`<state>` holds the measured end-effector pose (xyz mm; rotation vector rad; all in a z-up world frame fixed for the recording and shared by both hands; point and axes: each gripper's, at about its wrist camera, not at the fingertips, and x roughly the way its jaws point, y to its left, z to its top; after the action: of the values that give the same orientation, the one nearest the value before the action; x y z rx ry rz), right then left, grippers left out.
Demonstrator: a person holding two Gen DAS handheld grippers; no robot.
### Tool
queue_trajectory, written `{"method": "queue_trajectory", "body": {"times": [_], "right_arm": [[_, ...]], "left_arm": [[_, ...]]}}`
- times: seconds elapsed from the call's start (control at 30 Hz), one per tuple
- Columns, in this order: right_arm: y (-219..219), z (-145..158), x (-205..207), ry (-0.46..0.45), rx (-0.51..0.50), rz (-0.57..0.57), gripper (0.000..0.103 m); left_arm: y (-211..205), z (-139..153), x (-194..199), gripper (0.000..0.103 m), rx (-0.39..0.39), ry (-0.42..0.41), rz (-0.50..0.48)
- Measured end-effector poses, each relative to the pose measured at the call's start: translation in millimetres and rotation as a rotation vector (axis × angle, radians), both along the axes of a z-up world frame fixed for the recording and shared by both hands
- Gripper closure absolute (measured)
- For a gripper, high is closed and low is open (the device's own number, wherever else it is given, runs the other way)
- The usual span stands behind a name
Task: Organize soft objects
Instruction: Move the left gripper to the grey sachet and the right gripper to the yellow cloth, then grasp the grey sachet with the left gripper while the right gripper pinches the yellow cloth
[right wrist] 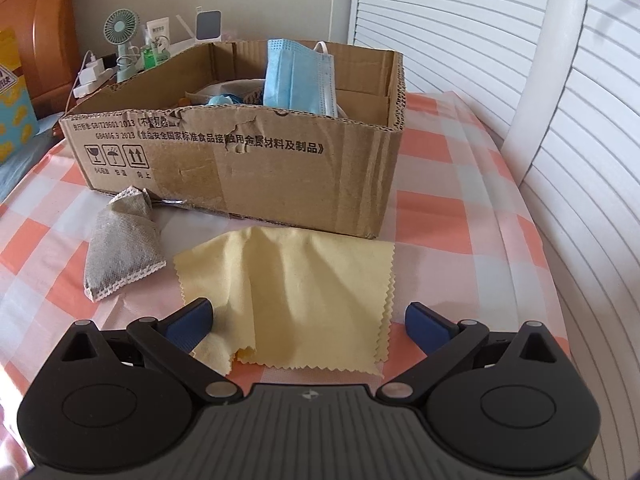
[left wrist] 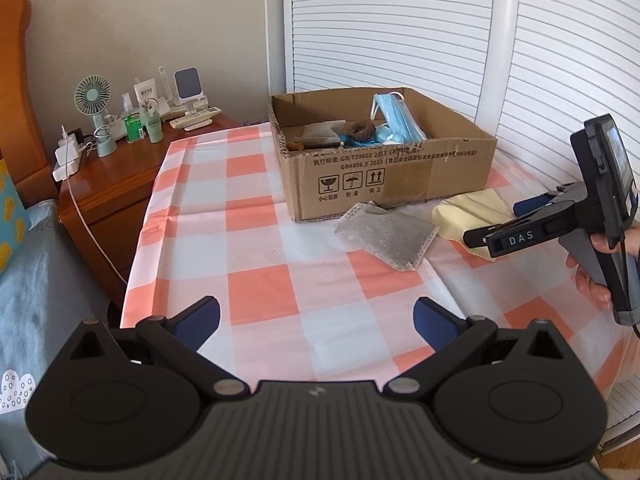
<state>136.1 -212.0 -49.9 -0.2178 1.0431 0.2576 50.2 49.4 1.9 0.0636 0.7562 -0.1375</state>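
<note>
Left wrist view looks down a table draped in an orange-and-white checked cloth (left wrist: 256, 280), with the left gripper (left wrist: 316, 320) hovering over bare cloth, its blue-padded fingers (left wrist: 200, 322) spread wide and nothing between them. A cardboard box (left wrist: 384, 168) sits at the far side of the table; inside it a blue face mask (left wrist: 396, 116) leans against the back wall, with a brown scrunchie (left wrist: 360, 130) and other small items too jumbled to identify. A grey sachet (left wrist: 386, 236) with a zigzag white edge lies on the cloth just in front of the box, and a yellow cloth (left wrist: 472, 208) lies just to its right. The right gripper (left wrist: 492, 226) comes in from the right edge over the yellow cloth, held by a hand (left wrist: 596, 276); seen side-on, its spread cannot be judged here. A wooden nightstand (left wrist: 116, 176) to the left carries a small fan (left wrist: 94, 98) and bottles. Right wrist view settles the matter: the right gripper (right wrist: 308, 320) is spread wide, its fingers (right wrist: 190, 322) straddling the near part of the yellow cloth (right wrist: 304, 280), gripping nothing. That cloth lies rumpled on the table, its far edge near the box (right wrist: 248, 168). The grey sachet (right wrist: 120, 240) lies to the left, one corner close against the box front. The blue mask (right wrist: 298, 76) stands upright inside the box.
</note>
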Motion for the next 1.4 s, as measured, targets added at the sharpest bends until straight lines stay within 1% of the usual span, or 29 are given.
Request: {"method": "queue_trajectory", "body": {"times": [0.13,0.3,0.4,0.5,0.6,0.7,0.87,0.93,1.2,1.3,1.37,1.4], "right_arm": [[3.7,-0.6,6.1,0.004,0.007,0.054,0.0],[10.1,-2.9,4.6,0.002,0.032,0.102,0.0],[10.3,-2.5,2.9,-0.001,0.034,0.103,0.0],[8.2,-2.0,0.0,-0.002,0.039,0.115,0.0],[5.9,-1.5,-3.1,-0.006,0.045,0.133,0.0],[3.7,-1.2,-6.4,-0.012,0.051,0.146,0.0],[1.4,-1.6,-8.4,-0.023,0.06,0.156,0.0],[0.8,-1.8,-8.8,-0.027,0.063,0.16,0.0],[0.4,-1.4,-10.5,-0.035,0.066,0.16,0.0],[0.3,-1.4,-10.5,-0.035,0.066,0.16,0.0],[0.2,-1.5,-10.6,-0.035,0.066,0.159,0.0],[0.4,-1.4,-10.7,-0.036,0.066,0.158,0.0]], "left_arm": [[-11.8,-5.0,14.0,0.001,0.011,0.002,-0.044],[-20.7,-17.5,44.9,0.001,-0.026,0.015,-0.074],[-26.1,-33.0,68.2,0.001,-0.03,0.043,-0.079],[-31.9,-47.8,85.8,0.001,-0.022,0.093,-0.083],[-35.6,-56.8,93.8,0.001,-0.03,0.117,-0.1],[-39.2,-57.9,97.9,0.001,-0.046,0.108,-0.129],[-48.2,-60.5,112.0,0.0,-0.027,0.084,-0.156],[-52.2,-62.0,117.5,0.0,-0.013,0.074,-0.162],[-61.3,-62.3,125.8,0.001,-0.012,0.071,-0.155],[-61.4,-61.3,125.3,0.004,-0.015,0.073,-0.15],[-61.8,-59.2,124.3,0.014,-0.016,0.071,-0.152],[-61.9,-57.8,123.8,0.017,-0.015,0.071,-0.147]]}}
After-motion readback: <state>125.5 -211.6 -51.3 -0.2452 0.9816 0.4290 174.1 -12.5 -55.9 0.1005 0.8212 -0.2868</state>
